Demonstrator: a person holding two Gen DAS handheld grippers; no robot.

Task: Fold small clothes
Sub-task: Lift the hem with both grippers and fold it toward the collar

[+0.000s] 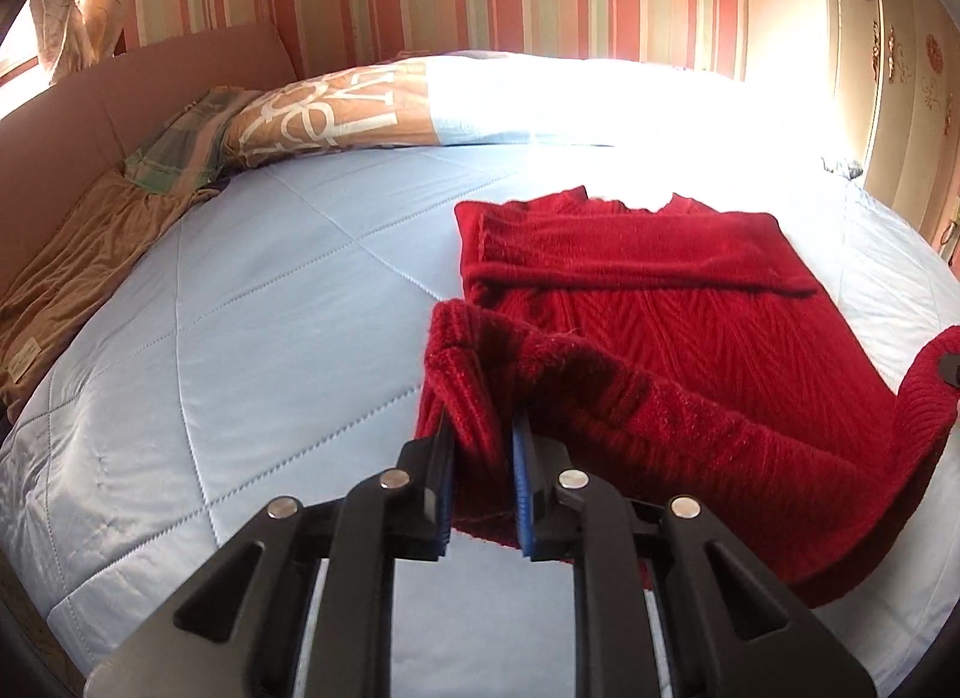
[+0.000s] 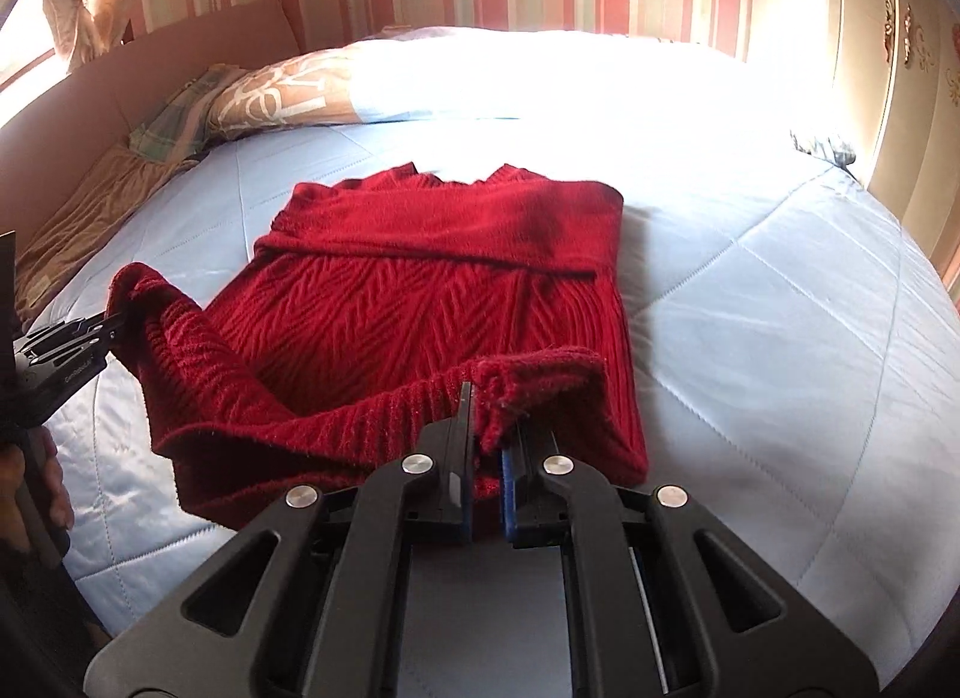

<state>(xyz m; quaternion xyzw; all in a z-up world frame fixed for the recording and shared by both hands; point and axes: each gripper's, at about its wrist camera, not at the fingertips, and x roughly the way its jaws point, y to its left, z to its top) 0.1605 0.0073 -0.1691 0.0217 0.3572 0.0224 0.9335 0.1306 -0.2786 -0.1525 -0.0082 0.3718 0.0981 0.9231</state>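
With the left gripper (image 1: pixel 480 446) and right gripper (image 2: pixel 489 428) each clenched on a bottom corner of the red sweater (image 2: pixel 420 302) lying ahead of us on the blue quilt (image 2: pixel 750 308), we should carry both corners forward evenly to the collar.

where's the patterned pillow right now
The patterned pillow lies at the far left of the bed in both views, beside the headboard, beyond the red sweater.
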